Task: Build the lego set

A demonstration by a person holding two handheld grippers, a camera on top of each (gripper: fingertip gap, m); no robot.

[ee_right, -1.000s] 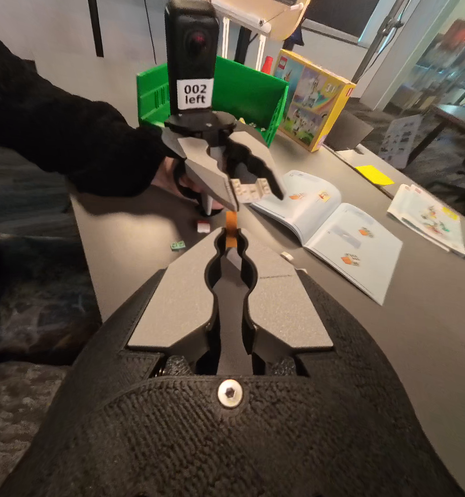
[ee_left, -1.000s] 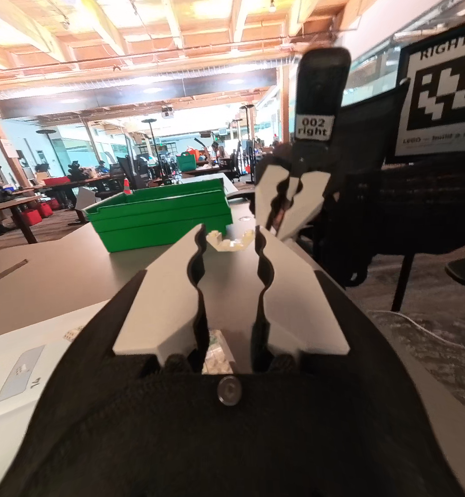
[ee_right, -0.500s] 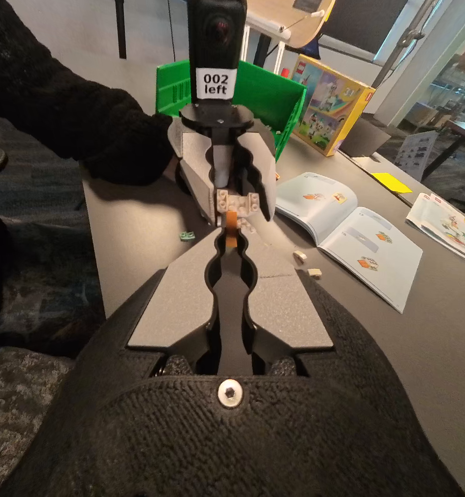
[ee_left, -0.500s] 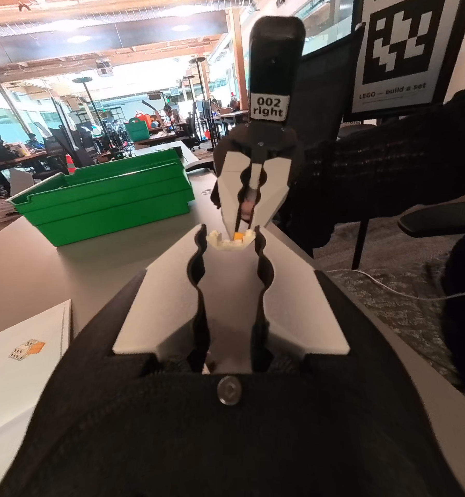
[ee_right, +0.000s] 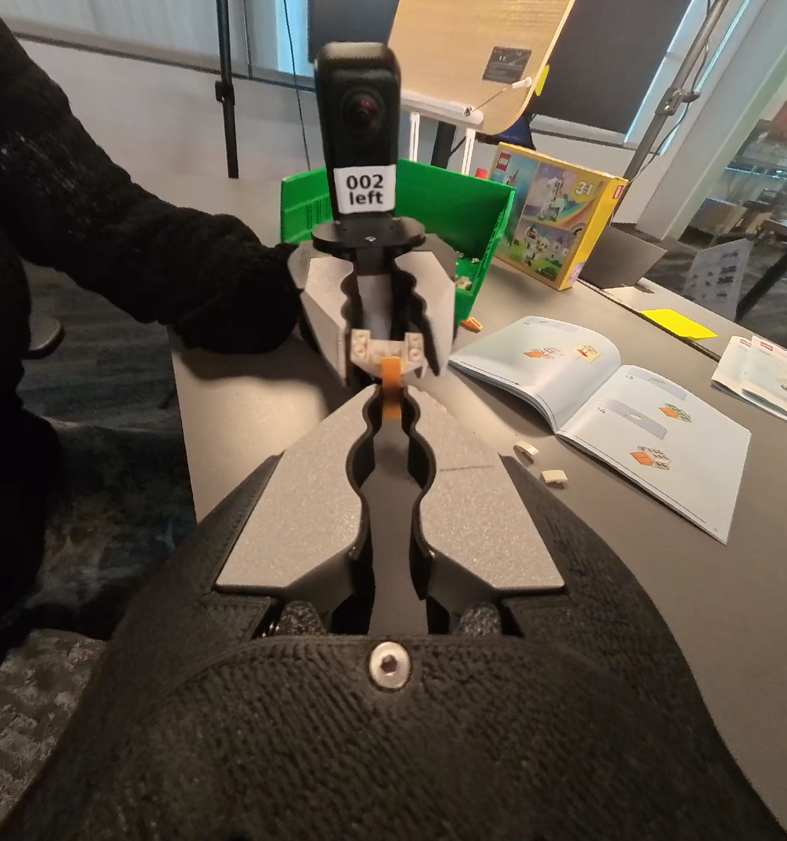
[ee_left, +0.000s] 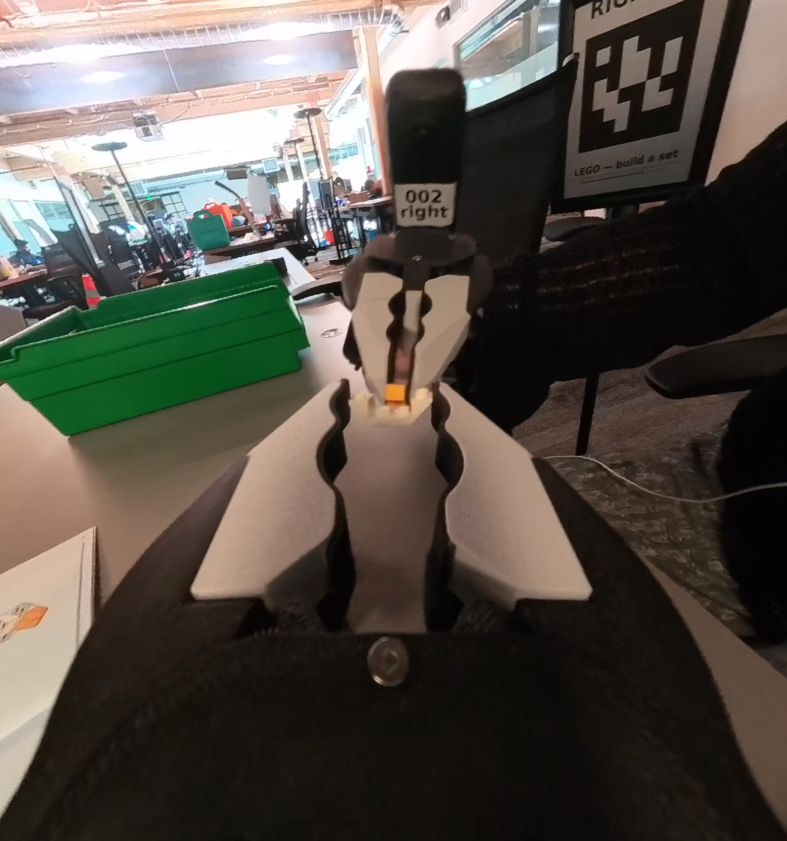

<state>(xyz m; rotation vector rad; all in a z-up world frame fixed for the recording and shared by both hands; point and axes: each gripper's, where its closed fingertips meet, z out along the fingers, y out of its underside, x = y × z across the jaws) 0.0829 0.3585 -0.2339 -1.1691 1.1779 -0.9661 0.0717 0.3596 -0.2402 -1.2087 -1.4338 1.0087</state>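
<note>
The left gripper (ee_left: 389,400) is closed on a white Lego assembly (ee_left: 390,409), and the right gripper (ee_right: 391,392), clamped on an orange Lego piece (ee_right: 391,387), presses it against that assembly above the worktop (ee_right: 655,569).

An orange piece (ee_right: 390,387) meets the white studded assembly (ee_right: 386,352) (both held above the table).

Open office, timber-beamed ceiling (ee_left: 164,98)

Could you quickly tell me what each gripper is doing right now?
Left gripper: closed on the white lego assembly.
Right gripper: closed on the orange piece.
</note>
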